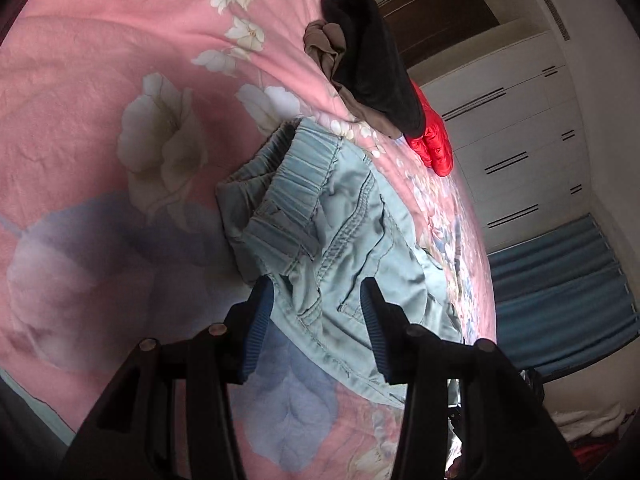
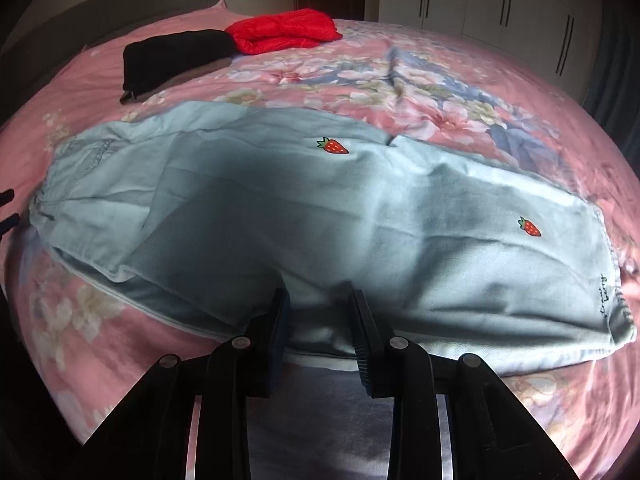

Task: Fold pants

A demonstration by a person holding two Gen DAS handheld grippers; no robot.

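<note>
Your pale blue pants [image 2: 320, 216] lie flat along the pink floral bedspread [image 2: 440, 80], folded lengthwise, with the elastic waistband [image 1: 288, 176] at one end and the hems at the other. Two small strawberry patches [image 2: 333, 146] show on the upper leg. Your left gripper [image 1: 316, 316] hangs over the waistband end, its jaws apart with the pocket area between them, pressing nothing. Your right gripper [image 2: 320, 316] sits at the near edge of the legs, jaws apart too. Beyond the pants, well apart, lie a black garment [image 2: 172, 56] and a red padded garment [image 2: 284, 32], touching each other.
</note>
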